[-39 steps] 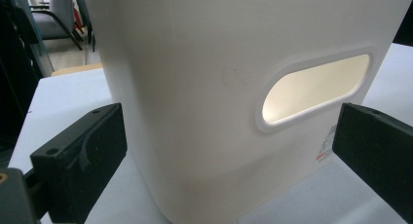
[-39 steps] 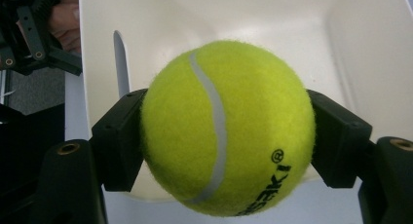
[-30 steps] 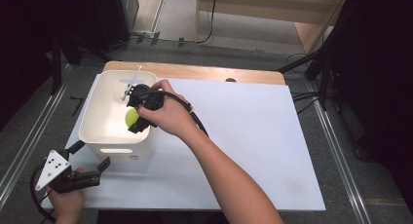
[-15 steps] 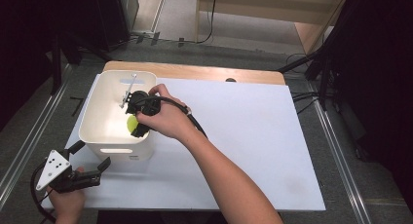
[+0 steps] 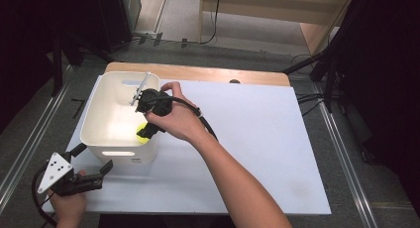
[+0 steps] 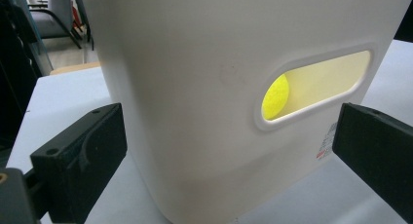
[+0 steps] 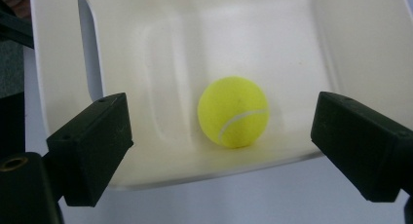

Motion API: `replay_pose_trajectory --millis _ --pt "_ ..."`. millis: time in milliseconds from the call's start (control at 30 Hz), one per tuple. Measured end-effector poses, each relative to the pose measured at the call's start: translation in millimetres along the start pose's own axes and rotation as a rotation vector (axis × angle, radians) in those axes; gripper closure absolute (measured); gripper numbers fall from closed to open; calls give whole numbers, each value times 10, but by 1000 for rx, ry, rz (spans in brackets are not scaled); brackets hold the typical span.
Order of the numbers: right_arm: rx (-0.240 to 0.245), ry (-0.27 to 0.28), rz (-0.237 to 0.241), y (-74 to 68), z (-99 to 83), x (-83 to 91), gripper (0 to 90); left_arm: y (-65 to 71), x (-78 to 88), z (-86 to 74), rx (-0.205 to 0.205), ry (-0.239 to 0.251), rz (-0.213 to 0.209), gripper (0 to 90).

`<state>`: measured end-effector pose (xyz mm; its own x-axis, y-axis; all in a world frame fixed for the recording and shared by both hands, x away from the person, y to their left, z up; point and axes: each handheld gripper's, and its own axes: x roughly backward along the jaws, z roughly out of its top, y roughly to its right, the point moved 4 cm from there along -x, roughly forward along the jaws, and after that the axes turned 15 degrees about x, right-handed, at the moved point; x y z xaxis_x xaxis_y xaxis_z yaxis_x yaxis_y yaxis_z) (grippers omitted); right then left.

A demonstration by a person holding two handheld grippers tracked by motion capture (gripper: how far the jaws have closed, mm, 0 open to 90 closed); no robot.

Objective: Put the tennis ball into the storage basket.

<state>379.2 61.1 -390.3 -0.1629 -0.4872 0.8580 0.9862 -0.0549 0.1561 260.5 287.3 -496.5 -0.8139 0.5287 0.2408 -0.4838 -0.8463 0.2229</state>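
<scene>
light: bright tabletop, dark surround; glare: bin interior; blur: soft close-ups

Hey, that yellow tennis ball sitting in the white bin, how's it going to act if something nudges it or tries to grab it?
The tennis ball is round and lies free on the smooth floor of the white bin, so a nudge would probably roll it to a wall. Its fuzzy surface should grip well rather than slip. It looks light, and probably gives slightly under a squeeze.
</scene>
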Motion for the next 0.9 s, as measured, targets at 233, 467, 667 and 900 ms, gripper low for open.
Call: replay_pose_trajectory --millis 233,467,667,900 --pt "-13 37 -35 5 -79 162 1 0 0 -1 0 0 0 0" --pt "-71 46 -75 2 -242 257 0 -1 5 -1 1 -2 3 0" --pt "-86 54 -90 -17 -382 333 0 -3 4 0 -1 -2 3 0" --pt "-117 65 -127 -46 -578 433 0 -7 9 0 -2 -1 3 0"
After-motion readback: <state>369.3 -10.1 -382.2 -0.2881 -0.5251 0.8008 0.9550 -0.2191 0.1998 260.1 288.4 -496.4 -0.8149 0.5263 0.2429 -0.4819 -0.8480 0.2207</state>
